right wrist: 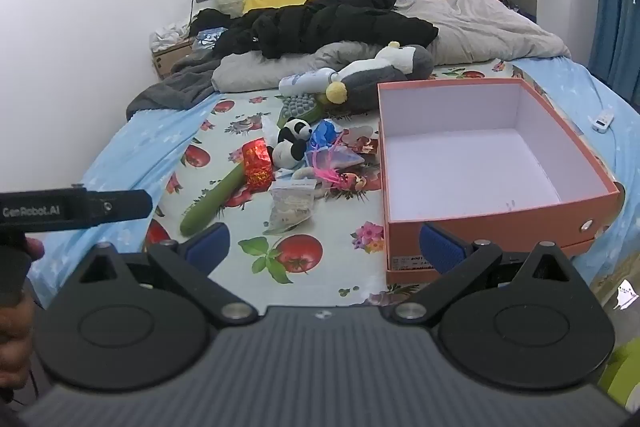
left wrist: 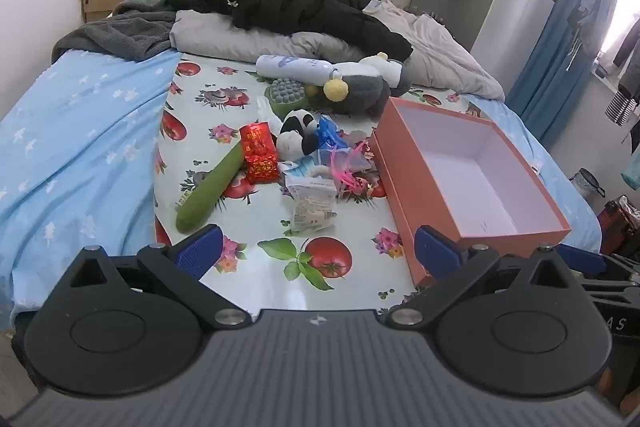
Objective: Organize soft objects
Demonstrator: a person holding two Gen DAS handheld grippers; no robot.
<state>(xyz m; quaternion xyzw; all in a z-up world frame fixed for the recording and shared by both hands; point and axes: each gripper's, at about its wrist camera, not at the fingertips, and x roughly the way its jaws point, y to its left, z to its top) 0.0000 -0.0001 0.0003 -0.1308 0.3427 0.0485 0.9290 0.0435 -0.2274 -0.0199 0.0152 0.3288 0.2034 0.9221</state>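
Note:
A pile of soft things lies on the flowered cloth: a small panda plush [left wrist: 298, 135] [right wrist: 293, 143], a green cucumber toy [left wrist: 210, 187] [right wrist: 214, 201], a red foil packet [left wrist: 259, 151] [right wrist: 256, 165], a clear bag [left wrist: 312, 203] [right wrist: 290, 205], and a large grey penguin plush [left wrist: 360, 83] [right wrist: 372, 75]. An empty orange box [left wrist: 404, 187] [right wrist: 492, 223] stands to the right of them. My left gripper [left wrist: 316, 253] is open and empty, at the near edge of the bed. My right gripper [right wrist: 324, 245] is open and empty, in front of the box.
A white bottle [left wrist: 292, 67] and a green massage brush [left wrist: 286, 93] lie by the penguin. Black clothes [left wrist: 288, 3] and grey bedding [left wrist: 432, 55] cover the bed's far half. The left gripper's body [right wrist: 72, 211] shows at the left of the right wrist view.

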